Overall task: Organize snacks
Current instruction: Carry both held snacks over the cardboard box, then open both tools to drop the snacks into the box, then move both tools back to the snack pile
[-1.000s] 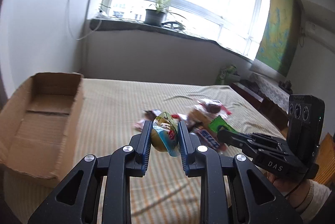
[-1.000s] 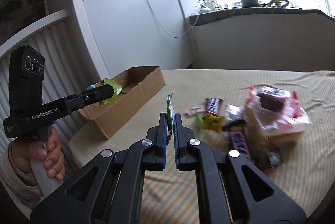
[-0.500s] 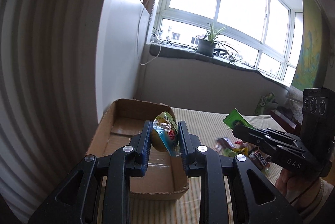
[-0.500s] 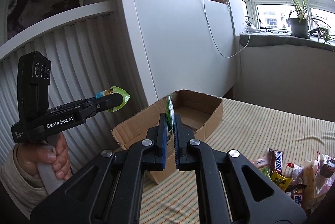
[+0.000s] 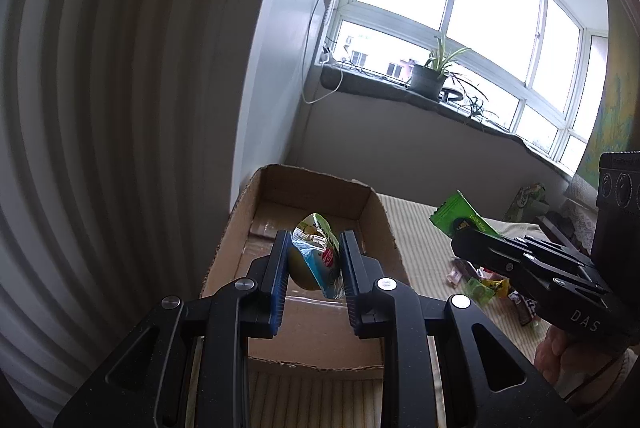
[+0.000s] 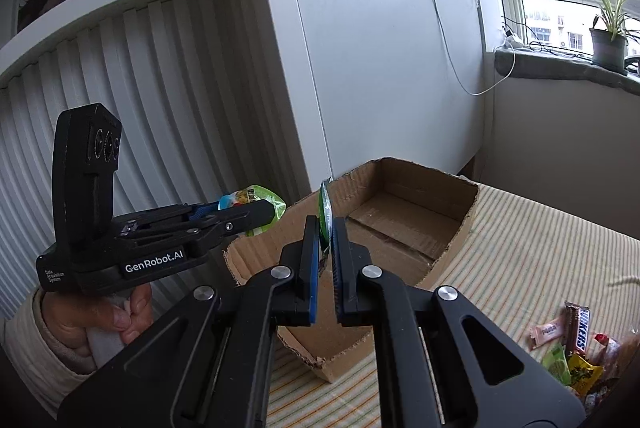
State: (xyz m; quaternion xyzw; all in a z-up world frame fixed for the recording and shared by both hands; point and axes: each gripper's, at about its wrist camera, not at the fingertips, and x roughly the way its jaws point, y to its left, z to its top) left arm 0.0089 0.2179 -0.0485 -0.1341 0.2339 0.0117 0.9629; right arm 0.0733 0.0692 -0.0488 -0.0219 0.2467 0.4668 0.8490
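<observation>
Left wrist view: cardboard box (image 5: 256,212) bare inside; left hand-held gripper (image 5: 314,260) clamps jelly cup (image 5: 316,256), right hand-held gripper (image 6: 326,240) pinches green packet (image 6: 325,206).

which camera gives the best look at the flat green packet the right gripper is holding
The left wrist view: the green packet shows its printed face, pinched by the right gripper. The right wrist view shows it only edge-on.
</observation>
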